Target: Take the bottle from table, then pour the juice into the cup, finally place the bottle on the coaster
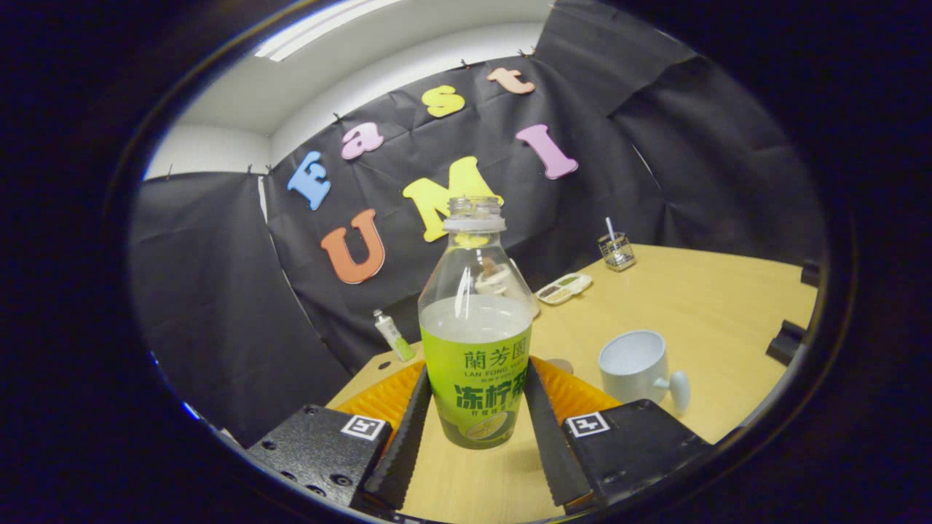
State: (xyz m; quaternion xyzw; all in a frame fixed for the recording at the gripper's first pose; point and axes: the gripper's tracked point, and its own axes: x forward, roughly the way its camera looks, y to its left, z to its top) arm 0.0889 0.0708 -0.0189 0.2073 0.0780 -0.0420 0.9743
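Observation:
A clear uncapped bottle (477, 342) with a green label stands upright between my fingers, pale juice filling it to just above the label. My gripper (477, 426) is shut on the bottle, both fingers pressing on the label's lower sides. Behind the bottle an orange ribbed coaster (378, 397) lies flat on the wooden table (699, 306), showing on either side of the fingers. A pale cup (633, 364) stands to the right, beyond the right finger, its handle turned toward me. I cannot tell whether the bottle's base touches the table.
A small tube (393, 336) lies near the table's left edge. Farther back sit a white divided dish (564, 288) and a wire holder (617, 251) with a stick in it. Dark blocks (790, 342) sit at the table's right edge. Black cloth walls close the back.

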